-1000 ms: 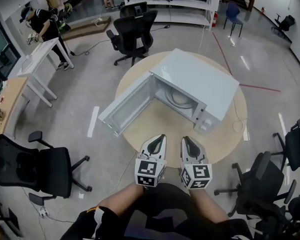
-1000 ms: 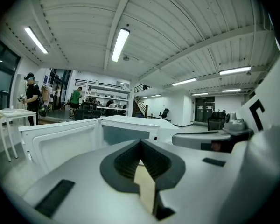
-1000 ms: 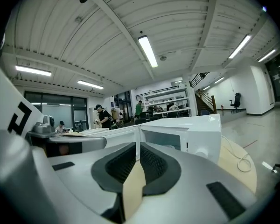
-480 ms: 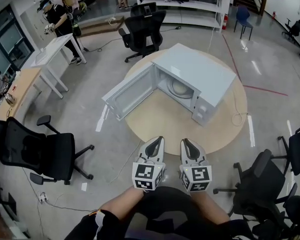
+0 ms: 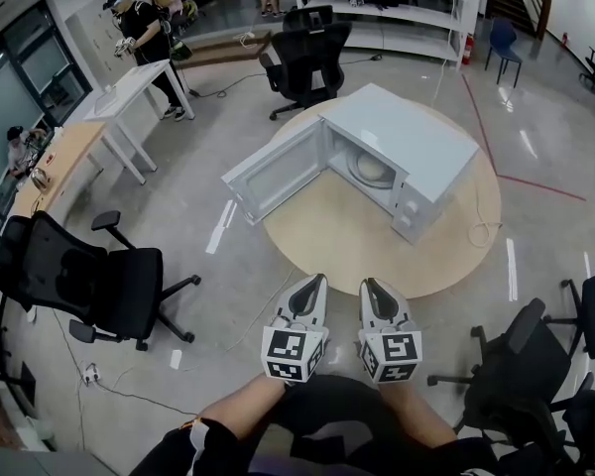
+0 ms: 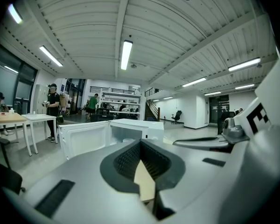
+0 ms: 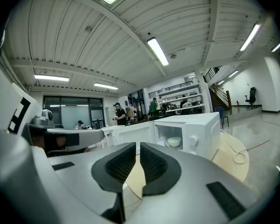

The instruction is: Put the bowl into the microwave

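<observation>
Left gripper [image 5: 315,280]: jaws are pressed together, nothing is held | right gripper [image 5: 370,285]: jaws are drawn to a thin slit, nothing is held | both are held side by side, off the round table's [image 5: 357,256] near edge | bowl [image 5: 374,170] is seen inside the microwave [image 5: 421,142], farther on | door [image 5: 276,172] is swung open leftward

- The right gripper [image 7: 137,148] has its two dark jaws almost together. Only a thin slit is left, and nothing is between them.
- Past the jaws stands a white microwave [image 7: 196,130] on a round wooden table [image 7: 231,167].
- The microwave door [image 7: 133,134] is swung wide open to the left.
- A small white bowl [image 7: 173,142] sits inside the microwave.
- A white cord [image 7: 239,157] lies in a loop on the table, beside the microwave.
- Far back, a person [image 7: 119,114] in black stands under long ceiling lights [image 7: 157,51].
</observation>
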Demonstrator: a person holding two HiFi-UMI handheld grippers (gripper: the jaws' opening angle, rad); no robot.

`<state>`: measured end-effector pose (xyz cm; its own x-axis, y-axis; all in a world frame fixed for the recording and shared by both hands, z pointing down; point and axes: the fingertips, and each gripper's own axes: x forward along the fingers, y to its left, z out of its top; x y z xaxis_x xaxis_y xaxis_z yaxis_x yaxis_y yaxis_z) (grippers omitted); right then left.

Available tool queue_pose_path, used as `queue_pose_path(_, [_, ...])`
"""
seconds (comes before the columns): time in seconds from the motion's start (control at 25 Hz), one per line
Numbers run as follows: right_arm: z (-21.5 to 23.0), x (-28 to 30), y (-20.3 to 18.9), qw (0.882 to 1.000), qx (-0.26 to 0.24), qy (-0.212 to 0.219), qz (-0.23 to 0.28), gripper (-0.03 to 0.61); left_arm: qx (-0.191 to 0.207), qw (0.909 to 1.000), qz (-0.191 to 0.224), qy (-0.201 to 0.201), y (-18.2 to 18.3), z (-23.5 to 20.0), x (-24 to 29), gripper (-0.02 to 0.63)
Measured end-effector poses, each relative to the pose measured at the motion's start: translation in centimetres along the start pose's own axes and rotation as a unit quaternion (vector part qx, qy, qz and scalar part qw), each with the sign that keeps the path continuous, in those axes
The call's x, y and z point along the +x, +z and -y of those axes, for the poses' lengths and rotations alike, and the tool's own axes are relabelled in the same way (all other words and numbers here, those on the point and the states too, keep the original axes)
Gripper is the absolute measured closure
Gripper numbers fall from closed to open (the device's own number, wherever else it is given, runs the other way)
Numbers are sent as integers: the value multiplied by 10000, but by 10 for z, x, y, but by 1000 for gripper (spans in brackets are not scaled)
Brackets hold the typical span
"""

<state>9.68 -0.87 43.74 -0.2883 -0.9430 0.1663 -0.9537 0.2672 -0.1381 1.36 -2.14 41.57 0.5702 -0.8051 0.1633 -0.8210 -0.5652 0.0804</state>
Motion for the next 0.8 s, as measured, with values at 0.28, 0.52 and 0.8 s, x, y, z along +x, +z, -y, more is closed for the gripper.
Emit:
queue_pose_path(0.28, [-13,-10,-9,9999,-57,14,-108,537,-34,10000,-17,86,-8,-3,-22,568])
queue_pose_path(0.52, [-38,-17,-22,9997,-87,66,-223,537,-73,9998,-20,163,-17,-14,-50,568])
queue_pose_path(0.8, [-82,-30,-31,9993,-192,148,-294,537,-64,9996,6,274,-25,-30,-97,568])
